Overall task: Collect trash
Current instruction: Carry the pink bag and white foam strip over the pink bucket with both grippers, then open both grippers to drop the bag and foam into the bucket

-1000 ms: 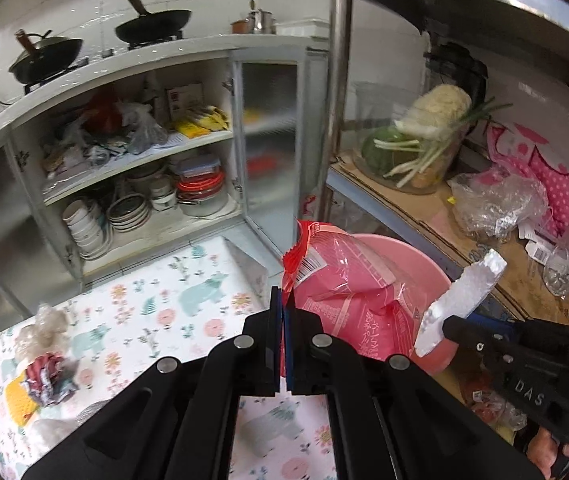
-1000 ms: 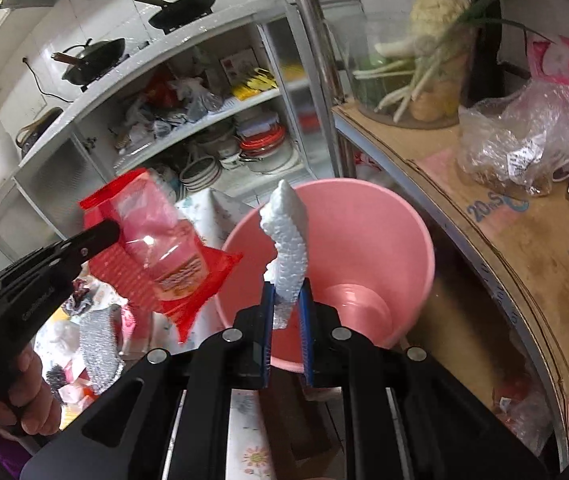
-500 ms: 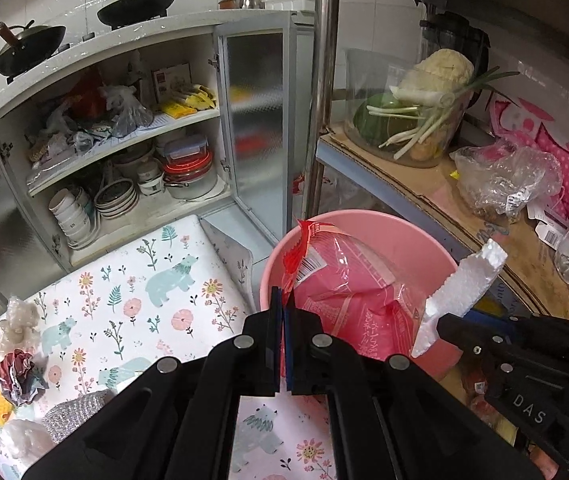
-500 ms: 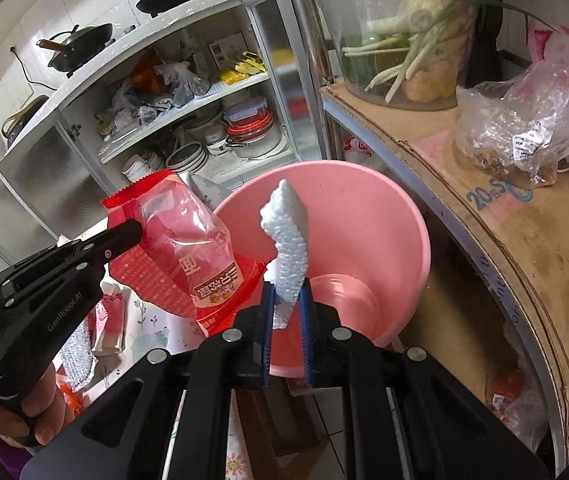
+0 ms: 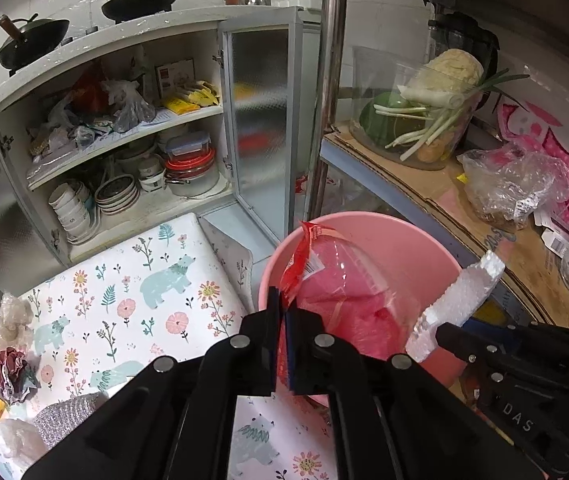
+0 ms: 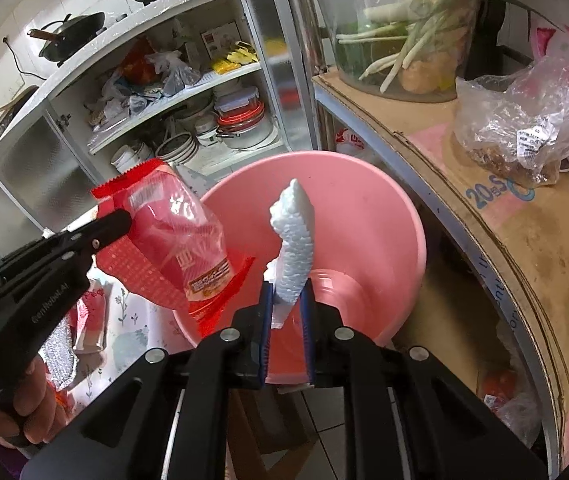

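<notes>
A pink bucket (image 5: 404,232) (image 6: 384,216) stands on the floor beside the table. My left gripper (image 5: 282,300) (image 6: 124,220) pinches the top edge of a red plastic snack bag (image 5: 336,292) (image 6: 172,232), which hangs over the bucket's left rim. Its jaws are opening, with the bag's edge still between the pads. My right gripper (image 6: 287,296) (image 5: 440,332) holds a white foam piece (image 6: 294,240) (image 5: 464,300) upright over the bucket's mouth. Those jaws are opening too, and the foam's lower end still sits between them.
A table with a floral cloth (image 5: 132,280) carries crumpled wrappers (image 5: 10,368) and a silver scrubber (image 5: 68,412). An open cabinet (image 5: 124,184) of dishes stands behind. A metal pole (image 5: 328,80) and a cardboard-lined shelf (image 5: 524,260) with bags border the bucket on the right.
Both grippers have sunk closer to the bucket with the bag and the foam. A thin gap now shows between the left pads.
</notes>
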`<state>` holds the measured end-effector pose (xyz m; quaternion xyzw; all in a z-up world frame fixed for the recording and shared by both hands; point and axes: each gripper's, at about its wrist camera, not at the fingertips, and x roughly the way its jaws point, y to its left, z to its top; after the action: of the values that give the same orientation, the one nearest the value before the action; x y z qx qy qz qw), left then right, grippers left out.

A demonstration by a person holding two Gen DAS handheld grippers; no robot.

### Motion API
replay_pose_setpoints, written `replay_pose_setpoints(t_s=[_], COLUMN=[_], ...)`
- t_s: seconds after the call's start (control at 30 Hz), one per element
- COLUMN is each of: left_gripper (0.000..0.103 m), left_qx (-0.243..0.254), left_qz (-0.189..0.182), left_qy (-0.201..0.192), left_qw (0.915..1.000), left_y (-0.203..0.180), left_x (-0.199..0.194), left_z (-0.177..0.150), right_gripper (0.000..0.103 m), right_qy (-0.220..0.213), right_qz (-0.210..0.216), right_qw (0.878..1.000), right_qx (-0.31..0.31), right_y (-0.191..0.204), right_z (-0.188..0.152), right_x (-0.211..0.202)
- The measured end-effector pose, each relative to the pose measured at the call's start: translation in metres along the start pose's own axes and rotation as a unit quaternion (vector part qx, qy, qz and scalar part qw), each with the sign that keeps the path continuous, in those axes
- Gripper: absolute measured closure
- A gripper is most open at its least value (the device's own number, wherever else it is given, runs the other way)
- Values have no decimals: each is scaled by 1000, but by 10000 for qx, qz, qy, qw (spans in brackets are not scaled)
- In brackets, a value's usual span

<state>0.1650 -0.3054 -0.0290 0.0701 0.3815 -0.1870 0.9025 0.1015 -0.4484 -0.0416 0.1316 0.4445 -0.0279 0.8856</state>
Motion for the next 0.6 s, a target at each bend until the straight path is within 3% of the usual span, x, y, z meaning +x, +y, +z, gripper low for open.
replay_pose_setpoints(t_s=[0.1, 0.17, 0.37, 0.43, 0.6], left_gripper=[88, 73, 69, 67, 64], left_qx=[-74, -101, -164, -213, -198], left_qz=[-21, -45, -248, -346, -295], left_qy=[21, -22, -259, -303, -379], left_qw=[10000, 9999, 9992, 9987, 9986], left_y=[2, 3, 5, 8, 12], left_x=[-1, -4, -19, -24, -36], left_z=[2, 2, 6, 8, 8], right_gripper=[85, 78, 72, 64, 62], right_qy=[25, 12, 0, 0, -16], right_qz=[-17, -26, -51, -33, 27], right_qw=[10000, 10000, 10000, 10000, 10000], right_qx=[11, 1, -9, -21, -60], right_y=[-2, -3, -8, -8, -7], right_z=[0, 0, 0, -2, -6], right_x=[1, 1, 1, 0, -4])
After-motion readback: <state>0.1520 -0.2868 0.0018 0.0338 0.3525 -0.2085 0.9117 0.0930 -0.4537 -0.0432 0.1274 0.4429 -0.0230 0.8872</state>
